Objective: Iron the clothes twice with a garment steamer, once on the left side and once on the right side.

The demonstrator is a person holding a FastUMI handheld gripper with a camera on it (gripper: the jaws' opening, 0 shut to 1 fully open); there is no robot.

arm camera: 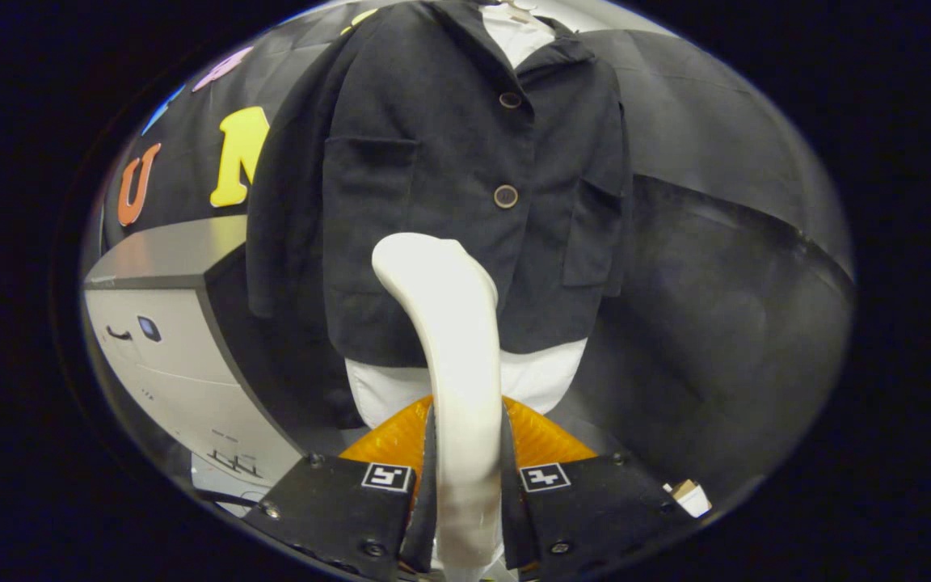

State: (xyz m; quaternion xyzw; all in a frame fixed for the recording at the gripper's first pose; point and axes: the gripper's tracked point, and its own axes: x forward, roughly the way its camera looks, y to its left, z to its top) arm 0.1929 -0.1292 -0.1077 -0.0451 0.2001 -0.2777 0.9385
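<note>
The gripper [465, 453] points forward and level, its jaws closed tight from both sides on the handle of the garment steamer [453, 339], which stands upright between the two fingers [427, 485] and curves forward above them, each finger pressed flat against it.

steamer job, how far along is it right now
Done: the garment steamer is picked up, with the gripper shut on its white handle. In hand: its head sits against the lower front of the black jacket, just below the lower button, near the middle. Left: nothing here shows a finished pass, so both the left-side and right-side strokes look outstanding.
</note>
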